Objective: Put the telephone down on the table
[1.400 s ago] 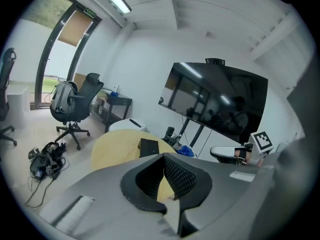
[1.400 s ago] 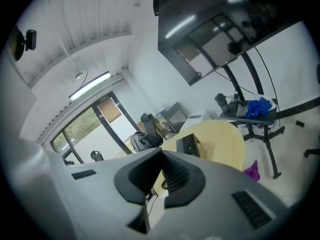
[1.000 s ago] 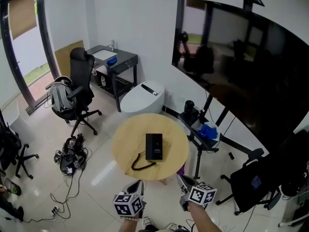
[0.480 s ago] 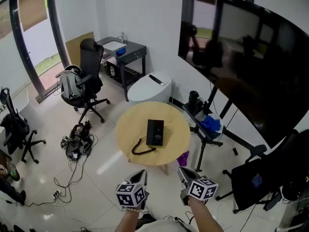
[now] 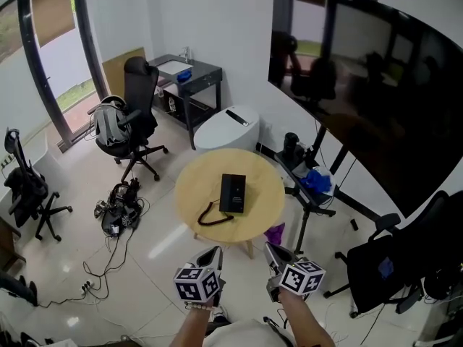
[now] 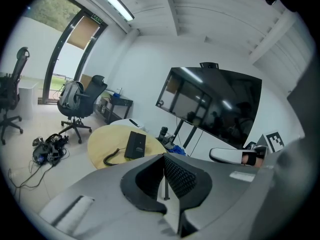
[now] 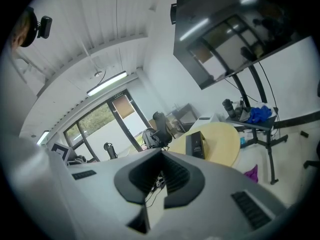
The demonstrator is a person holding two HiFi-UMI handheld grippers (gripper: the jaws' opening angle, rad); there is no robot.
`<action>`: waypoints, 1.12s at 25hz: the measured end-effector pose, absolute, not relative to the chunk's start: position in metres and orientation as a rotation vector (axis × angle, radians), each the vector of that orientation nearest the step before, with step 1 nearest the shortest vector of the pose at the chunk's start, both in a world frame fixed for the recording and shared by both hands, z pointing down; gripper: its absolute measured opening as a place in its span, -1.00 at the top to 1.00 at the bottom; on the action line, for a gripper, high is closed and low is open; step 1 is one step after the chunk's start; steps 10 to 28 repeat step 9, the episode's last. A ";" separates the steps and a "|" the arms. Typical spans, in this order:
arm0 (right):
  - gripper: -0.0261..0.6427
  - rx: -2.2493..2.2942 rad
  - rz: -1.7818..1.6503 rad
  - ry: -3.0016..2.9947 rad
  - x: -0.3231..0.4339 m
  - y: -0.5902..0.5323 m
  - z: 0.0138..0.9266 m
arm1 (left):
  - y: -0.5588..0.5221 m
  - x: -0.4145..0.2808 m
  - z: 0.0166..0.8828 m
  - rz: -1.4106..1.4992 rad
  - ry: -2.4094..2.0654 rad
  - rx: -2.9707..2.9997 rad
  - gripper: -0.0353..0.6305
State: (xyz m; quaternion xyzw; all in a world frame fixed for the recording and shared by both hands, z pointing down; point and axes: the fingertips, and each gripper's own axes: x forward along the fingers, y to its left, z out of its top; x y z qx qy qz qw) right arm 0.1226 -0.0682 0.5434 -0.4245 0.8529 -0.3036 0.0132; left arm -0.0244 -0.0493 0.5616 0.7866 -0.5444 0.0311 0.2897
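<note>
A black telephone (image 5: 232, 192) lies flat on the round wooden table (image 5: 260, 208), its coiled cord (image 5: 210, 216) curling toward the table's near left edge. Both grippers hover well short of the table, over the floor. In the head view my left gripper (image 5: 210, 254) and my right gripper (image 5: 270, 252) point at the table, side by side. The left gripper view shows the telephone (image 6: 135, 144) far ahead of the shut, empty left gripper (image 6: 164, 159). In the right gripper view the right gripper (image 7: 161, 155) is likewise shut on nothing, with the telephone (image 7: 196, 145) beyond it.
A large dark screen (image 5: 362, 85) on a stand fills the right. A low stand with blue items (image 5: 312, 182) is beside the table. An office chair with a backpack (image 5: 123, 125), a dark desk (image 5: 184, 74), a white rounded unit (image 5: 228, 129) and floor cables (image 5: 116, 215) surround it.
The head view has swung a little, so the room sits differently in frame. Both grippers have risen slightly in the picture and stay shut. The telephone has not moved on the table.
</note>
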 end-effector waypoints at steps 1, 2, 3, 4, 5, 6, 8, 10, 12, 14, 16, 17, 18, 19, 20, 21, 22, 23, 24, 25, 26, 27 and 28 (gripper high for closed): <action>0.89 -1.327 -0.944 2.657 0.124 -0.068 0.543 | -0.050 -0.023 0.561 0.082 -1.451 2.100 0.94; 0.89 -1.333 -0.942 2.657 0.125 -0.068 0.543 | -0.050 -0.022 0.560 0.081 -1.450 2.102 0.94; 0.89 -1.339 -0.938 2.658 0.126 -0.067 0.543 | -0.050 -0.021 0.560 0.080 -1.448 2.103 0.94; 0.89 -1.344 -0.936 2.660 0.126 -0.067 0.543 | -0.050 -0.021 0.559 0.079 -1.447 2.104 0.94; 0.89 -1.346 -0.935 2.661 0.127 -0.067 0.543 | -0.050 -0.020 0.559 0.078 -1.445 2.104 0.94; 0.89 -1.347 -0.936 2.661 0.128 -0.067 0.543 | -0.050 -0.020 0.559 0.078 -1.444 2.103 0.94; 0.89 -1.350 -0.939 2.659 0.130 -0.067 0.544 | -0.049 -0.018 0.561 0.080 -1.440 2.102 0.94; 0.89 -1.351 -0.940 2.657 0.131 -0.067 0.545 | -0.049 -0.017 0.562 0.081 -1.438 2.102 0.94; 0.89 -1.351 -0.940 2.657 0.131 -0.067 0.545 | -0.049 -0.017 0.562 0.081 -1.438 2.102 0.94; 0.89 -1.351 -0.940 2.657 0.131 -0.067 0.545 | -0.049 -0.017 0.562 0.081 -1.438 2.102 0.94; 0.89 -1.351 -0.940 2.657 0.131 -0.067 0.545 | -0.049 -0.017 0.562 0.081 -1.438 2.102 0.94; 0.89 -1.351 -0.940 2.657 0.131 -0.067 0.545 | -0.049 -0.017 0.562 0.081 -1.438 2.102 0.94; 0.89 -1.351 -0.940 2.657 0.131 -0.067 0.545 | -0.049 -0.017 0.562 0.081 -1.438 2.102 0.94; 0.89 -1.351 -0.940 2.657 0.131 -0.067 0.545 | -0.049 -0.017 0.562 0.081 -1.438 2.102 0.94; 0.89 -1.351 -0.940 2.657 0.131 -0.067 0.545 | -0.049 -0.017 0.562 0.081 -1.438 2.102 0.94; 0.89 -1.351 -0.940 2.657 0.131 -0.067 0.545 | -0.049 -0.017 0.562 0.081 -1.438 2.102 0.94; 0.89 -1.351 -0.940 2.657 0.131 -0.067 0.545 | -0.049 -0.017 0.562 0.081 -1.438 2.102 0.94; 0.89 -1.351 -0.940 2.657 0.131 -0.067 0.545 | -0.049 -0.017 0.562 0.081 -1.438 2.102 0.94; 0.89 -1.351 -0.940 2.657 0.131 -0.067 0.545 | -0.049 -0.017 0.562 0.081 -1.438 2.102 0.94; 0.89 -1.351 -0.940 2.657 0.131 -0.067 0.545 | -0.049 -0.017 0.562 0.081 -1.438 2.102 0.94; 0.89 -1.351 -0.940 2.657 0.131 -0.067 0.545 | -0.049 -0.017 0.562 0.081 -1.438 2.102 0.94; 0.89 -1.351 -0.940 2.657 0.131 -0.067 0.545 | -0.049 -0.017 0.562 0.081 -1.438 2.102 0.94; 0.89 -1.351 -0.940 2.657 0.131 -0.067 0.545 | -0.049 -0.017 0.562 0.081 -1.438 2.102 0.94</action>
